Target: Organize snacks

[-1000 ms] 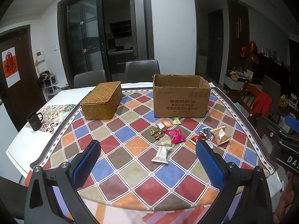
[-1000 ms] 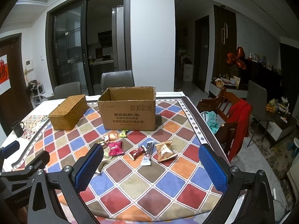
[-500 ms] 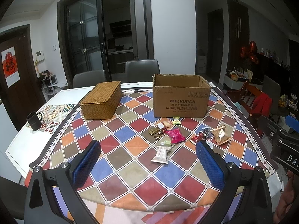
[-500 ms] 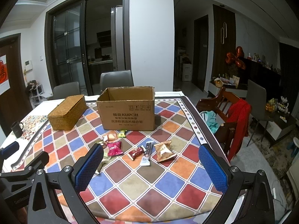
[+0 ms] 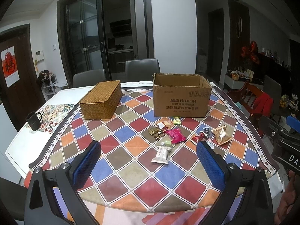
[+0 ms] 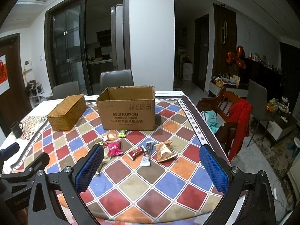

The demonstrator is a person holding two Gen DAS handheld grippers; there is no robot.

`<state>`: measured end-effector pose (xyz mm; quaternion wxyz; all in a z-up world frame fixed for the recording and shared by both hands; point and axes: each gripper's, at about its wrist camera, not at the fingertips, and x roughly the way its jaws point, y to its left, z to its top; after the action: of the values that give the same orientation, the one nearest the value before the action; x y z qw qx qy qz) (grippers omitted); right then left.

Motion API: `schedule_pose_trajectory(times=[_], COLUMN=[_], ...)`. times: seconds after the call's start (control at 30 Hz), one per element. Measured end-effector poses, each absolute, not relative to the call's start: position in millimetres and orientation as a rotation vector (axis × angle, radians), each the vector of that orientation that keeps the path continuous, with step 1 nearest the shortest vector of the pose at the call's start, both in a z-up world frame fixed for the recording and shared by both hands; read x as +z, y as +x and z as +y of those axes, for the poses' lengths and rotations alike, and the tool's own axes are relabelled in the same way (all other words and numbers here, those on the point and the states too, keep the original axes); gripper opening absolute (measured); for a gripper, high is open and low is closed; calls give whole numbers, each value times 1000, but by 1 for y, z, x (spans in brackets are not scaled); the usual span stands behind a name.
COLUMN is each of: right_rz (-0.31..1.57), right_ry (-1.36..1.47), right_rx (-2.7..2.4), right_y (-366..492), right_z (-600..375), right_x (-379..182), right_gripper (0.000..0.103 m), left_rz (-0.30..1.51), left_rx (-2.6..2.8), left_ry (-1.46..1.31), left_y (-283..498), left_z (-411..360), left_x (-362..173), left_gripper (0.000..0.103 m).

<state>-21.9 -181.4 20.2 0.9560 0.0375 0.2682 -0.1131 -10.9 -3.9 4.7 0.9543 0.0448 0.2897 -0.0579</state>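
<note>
Several wrapped snacks lie scattered on the checkered tablecloth in front of an open cardboard box (image 5: pixel 181 97) (image 6: pixel 128 110): a pink packet (image 5: pixel 176 135) (image 6: pixel 114 148), a white packet (image 5: pixel 161 154), a tan packet (image 5: pixel 222 135) (image 6: pixel 165 151), a red candy (image 6: pixel 136 152) and a dark stick (image 6: pixel 147 152). A woven basket with its lid on (image 5: pixel 102 99) (image 6: pixel 67 111) stands left of the box. My left gripper (image 5: pixel 149 158) hovers open above the near table edge. My right gripper (image 6: pixel 151 163) is open too, nothing between its fingers.
A black mug (image 5: pixel 33 121) sits on a patterned mat at the table's left side. Grey chairs (image 5: pixel 141 71) stand behind the table. A wooden chair with a red garment (image 6: pixel 238 120) is at the right edge.
The right wrist view has crept slightly closer to the snacks and box. The left gripper has barely moved. Both stay open.
</note>
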Motion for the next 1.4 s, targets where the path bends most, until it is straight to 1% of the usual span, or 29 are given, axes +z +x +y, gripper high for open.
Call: schedule_pose_trajectory(times=[0.57,0.83,1.4], right_rz=[551,566,679], right_ry=[79,72,56], right_rx=[-230,-240,-243], right_y=[-23,-15,50], right_z=[-187,-193,-196], right_x=[19,7,-33], right_gripper=[103,103,103], left_rz=[591,595,672], left_rx=[-116,-114,-119], left_ry=[93,95,149], left_y=[-10,-7,54], left_z=[-5,-8,-19], left_x=[4,-2,-33], left_gripper=[103,103,103])
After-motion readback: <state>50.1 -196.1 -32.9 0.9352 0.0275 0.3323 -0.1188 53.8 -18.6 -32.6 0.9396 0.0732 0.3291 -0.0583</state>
